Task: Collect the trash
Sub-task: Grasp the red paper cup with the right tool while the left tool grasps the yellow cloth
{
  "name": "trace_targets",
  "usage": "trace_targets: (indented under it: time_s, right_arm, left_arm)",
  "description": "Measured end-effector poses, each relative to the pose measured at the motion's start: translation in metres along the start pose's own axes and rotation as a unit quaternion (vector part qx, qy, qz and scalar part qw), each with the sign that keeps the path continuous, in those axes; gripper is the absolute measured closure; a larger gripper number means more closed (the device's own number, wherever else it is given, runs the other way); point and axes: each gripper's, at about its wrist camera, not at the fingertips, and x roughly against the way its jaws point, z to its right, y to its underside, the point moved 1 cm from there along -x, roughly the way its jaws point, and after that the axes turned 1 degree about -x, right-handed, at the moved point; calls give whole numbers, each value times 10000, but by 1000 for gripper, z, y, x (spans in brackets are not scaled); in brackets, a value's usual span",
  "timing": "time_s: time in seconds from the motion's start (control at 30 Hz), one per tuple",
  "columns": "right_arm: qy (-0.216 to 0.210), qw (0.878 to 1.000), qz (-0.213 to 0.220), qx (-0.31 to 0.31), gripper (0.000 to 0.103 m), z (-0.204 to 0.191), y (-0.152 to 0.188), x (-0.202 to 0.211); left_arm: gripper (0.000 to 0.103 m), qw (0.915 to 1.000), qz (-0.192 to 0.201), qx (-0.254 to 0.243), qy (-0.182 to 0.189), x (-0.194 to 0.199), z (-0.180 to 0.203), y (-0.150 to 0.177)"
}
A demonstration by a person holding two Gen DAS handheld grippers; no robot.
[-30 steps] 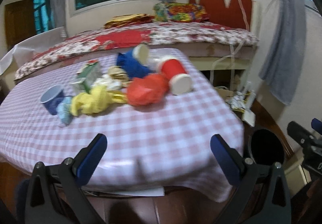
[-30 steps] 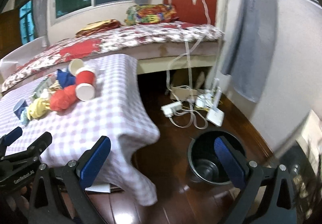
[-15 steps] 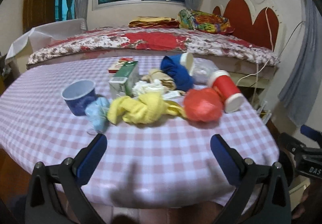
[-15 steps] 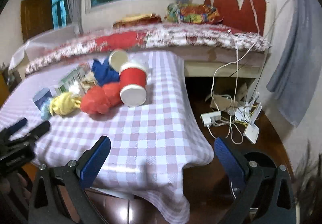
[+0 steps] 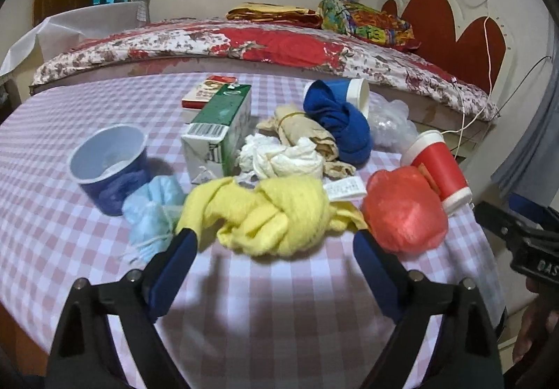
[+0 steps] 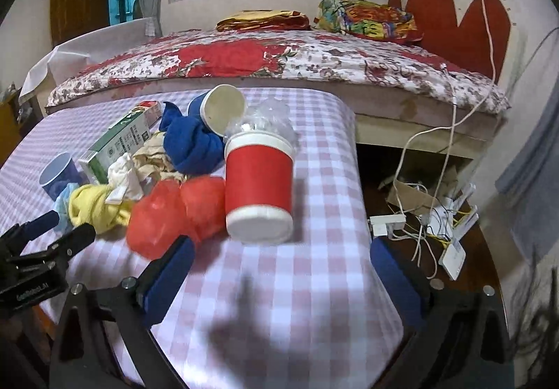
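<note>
both my grippers now nearer the trash pile, left gripper (image 5: 272,242) jaws just narrowing, empty before yellow cloth (image 5: 276,214), right gripper (image 6: 279,249) spread empty near red cup (image 6: 258,186), checked table (image 6: 279,301) edge at right, bed (image 5: 279,43) behind

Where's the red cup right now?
The red cup lies on its side near the table's right edge, against the red bag, just ahead of the right gripper.

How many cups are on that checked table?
3: a blue cup upright at the left, a blue-and-white cup on its side at the back, a red cup lying near the right edge. Others may be hidden.
</note>
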Motion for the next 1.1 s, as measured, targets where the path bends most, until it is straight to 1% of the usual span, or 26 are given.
trace_targets:
  time_s: [0.07,0.13,0.2,0.3,0.37,0.4,0.5,0.57,0.67,0.93,1.1]
  right_arm:
    - [-30,10000,-64,-11,8,0,-6,-10]
    - [-100,9999,-129,-55,15,0,-9,-19]
    - [-182,9995,-219,-111,19,1,-15,-30]
    - [-299,9989,-318,-161,21,1,-18,-41]
    - [-401,9981,-413,-239,22,2,-19,-50]
    - [-430,9977,-457,-267,25,2,-18,-53]
    - [-597,9960,-554,-375,43,5,-15,-56]
    - [-625,9959,-513,-401,43,5,-14,-52]
    - [-611,9964,-399,-425,44,7,-14,-42]
    - [-491,9981,-82,-368,44,16,-10,-6]
    - [-430,9981,139,-407,44,25,-4,17]
  left_arm:
    - [17,10000,-11,-14,46,-5,1,-4]
    - [21,10000,-39,-49,60,-12,2,-8]
    - [24,10000,-39,-45,71,-16,1,-11]
    - [28,10000,-28,-32,49,-20,-2,-16]
    - [33,9999,-47,-39,86,-23,-3,-17]
    - [34,9999,-54,-39,99,-24,-3,-18]
    - [42,9999,-5,-97,127,-23,-2,-19]
    - [52,9998,46,-149,155,-21,-1,-19]
    - [57,9995,137,-135,244,-14,-1,-21]
    - [58,9983,500,-136,272,17,3,-24]
    - [58,9959,889,-148,100,39,4,-28]
